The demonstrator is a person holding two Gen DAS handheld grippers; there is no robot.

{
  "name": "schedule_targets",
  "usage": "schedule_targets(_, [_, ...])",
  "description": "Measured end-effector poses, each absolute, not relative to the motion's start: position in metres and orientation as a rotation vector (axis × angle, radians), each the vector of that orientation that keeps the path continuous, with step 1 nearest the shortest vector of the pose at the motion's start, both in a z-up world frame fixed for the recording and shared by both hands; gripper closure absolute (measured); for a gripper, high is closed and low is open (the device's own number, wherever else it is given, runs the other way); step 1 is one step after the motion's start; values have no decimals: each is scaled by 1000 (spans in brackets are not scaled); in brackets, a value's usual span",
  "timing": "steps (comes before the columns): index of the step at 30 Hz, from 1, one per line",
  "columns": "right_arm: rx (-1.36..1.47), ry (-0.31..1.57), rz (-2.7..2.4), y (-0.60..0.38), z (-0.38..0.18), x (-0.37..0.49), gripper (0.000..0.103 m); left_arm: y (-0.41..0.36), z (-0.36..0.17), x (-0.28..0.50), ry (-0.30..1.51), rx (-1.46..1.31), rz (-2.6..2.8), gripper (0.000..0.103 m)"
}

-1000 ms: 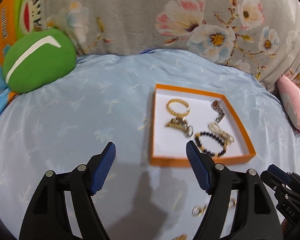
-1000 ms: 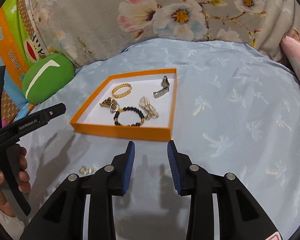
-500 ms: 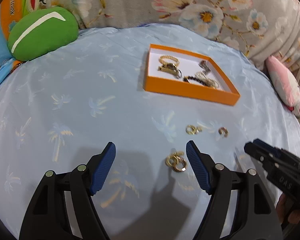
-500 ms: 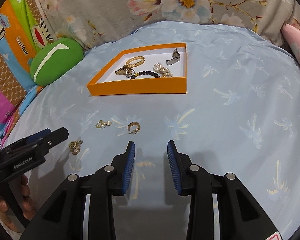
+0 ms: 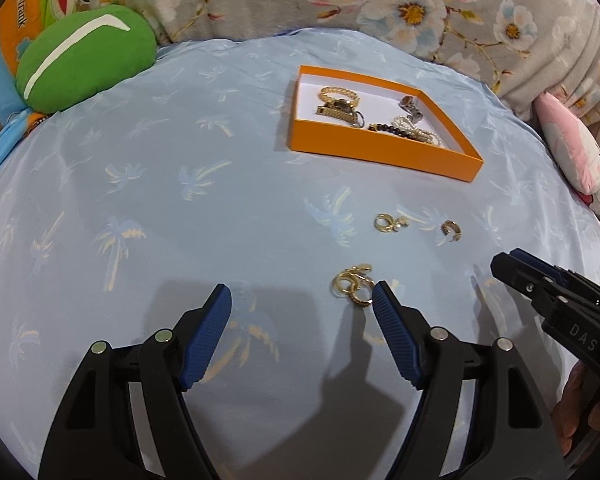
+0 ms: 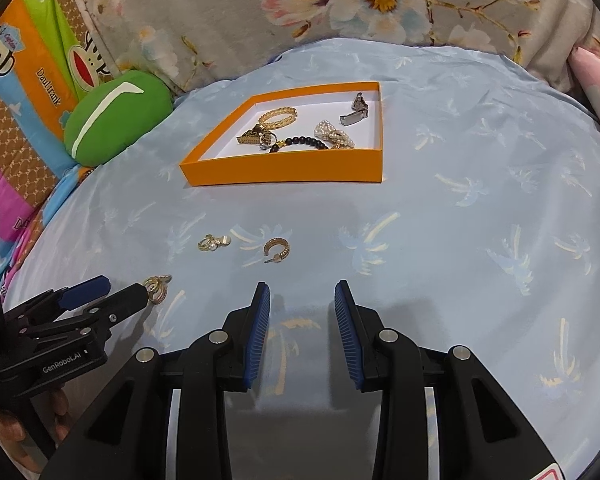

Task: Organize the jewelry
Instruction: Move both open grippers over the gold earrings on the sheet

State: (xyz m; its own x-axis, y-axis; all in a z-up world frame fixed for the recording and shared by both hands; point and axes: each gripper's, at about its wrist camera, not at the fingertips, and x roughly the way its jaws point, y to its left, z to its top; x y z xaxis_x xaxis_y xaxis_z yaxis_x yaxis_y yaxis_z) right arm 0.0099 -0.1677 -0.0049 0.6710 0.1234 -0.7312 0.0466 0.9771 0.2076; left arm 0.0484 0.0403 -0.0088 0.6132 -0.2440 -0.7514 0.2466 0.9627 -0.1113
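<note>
Pulling back from the shallow orange cardboard tray (image 5: 380,151), both of my grippers have swung down toward the loose gold earrings on the pale blue palm-print bedsheet (image 5: 220,208).

Compared with a second ago the tray now sits farther off, so the next pick looks to be starting. My left gripper (image 5: 302,304) holds its jaws wide apart and empty, the tangled cluster of gold hoop earrings (image 5: 354,286) lying just inside its right-hand pad. My right gripper (image 6: 302,302) holds its jaws part-way apart, empty too. Nearer the tray lie a gold-and-pearl earring (image 6: 213,242) and a single gold hoop (image 6: 276,249). Inside the tray: a gold chain bracelet, a gold watch, a dark beaded bracelet, a pearl piece and a silver clip.
</note>
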Motion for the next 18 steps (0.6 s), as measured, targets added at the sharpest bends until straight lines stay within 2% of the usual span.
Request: schedule_targets(18, [187,835,85,-155,-7,23,69,55,-7,71,861,-9,-186,33])
